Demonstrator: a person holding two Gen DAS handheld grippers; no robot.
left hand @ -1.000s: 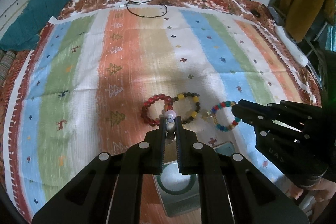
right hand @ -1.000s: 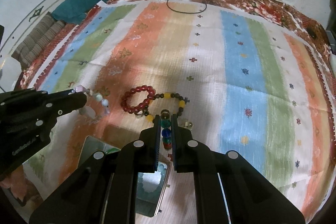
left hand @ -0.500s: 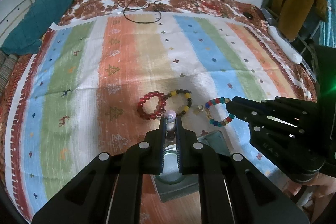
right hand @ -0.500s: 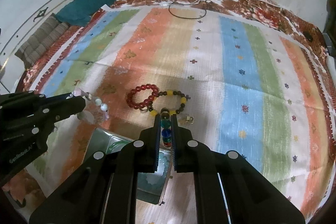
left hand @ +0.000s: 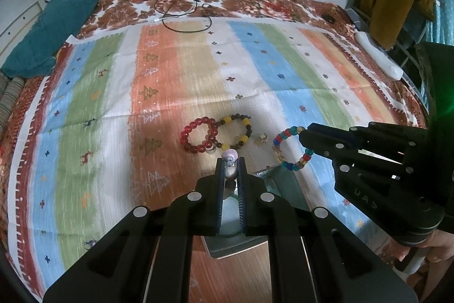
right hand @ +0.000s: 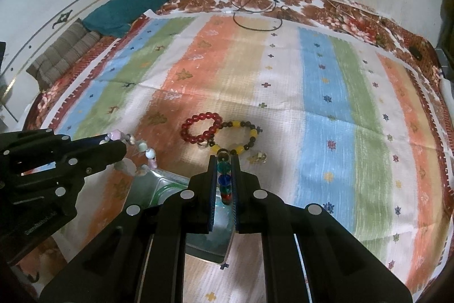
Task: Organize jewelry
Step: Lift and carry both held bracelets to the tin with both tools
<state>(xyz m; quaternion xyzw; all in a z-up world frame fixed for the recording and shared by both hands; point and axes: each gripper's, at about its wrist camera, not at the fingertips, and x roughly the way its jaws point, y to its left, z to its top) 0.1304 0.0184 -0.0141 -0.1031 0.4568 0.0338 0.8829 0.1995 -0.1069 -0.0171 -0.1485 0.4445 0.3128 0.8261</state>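
1. The bed [left hand: 176, 93], under its striped cloth, carries everything; a metal box [right hand: 170, 183] sits near me, below both grippers. If I let go too far out, the beads land on the soft cloth rather than in the box, and I judge that the main risk.

2. My right gripper [right hand: 224, 161] is pinching the multicoloured bracelet [left hand: 289, 146], which hangs as a loop just above the box's right edge. The beads sit in a line between the fingers; a slack pinch could let the round beads roll out early.

3. My left gripper [left hand: 229, 161] is pinching the pale bracelet [right hand: 139, 152], pink and whitish beads, dangling over the box's left corner. Both loops hang near each other, so they could tangle if I bring them down together.

4. The red bracelet [left hand: 198, 134] and the dark bracelet [left hand: 234, 131] with yellow beads lie touching on the cloth just beyond the box. A low swing could snag and drag them.

5. A small gold trinket [right hand: 256, 158] lies right of those two; I cannot tell what it is. It would be easy to overlook.
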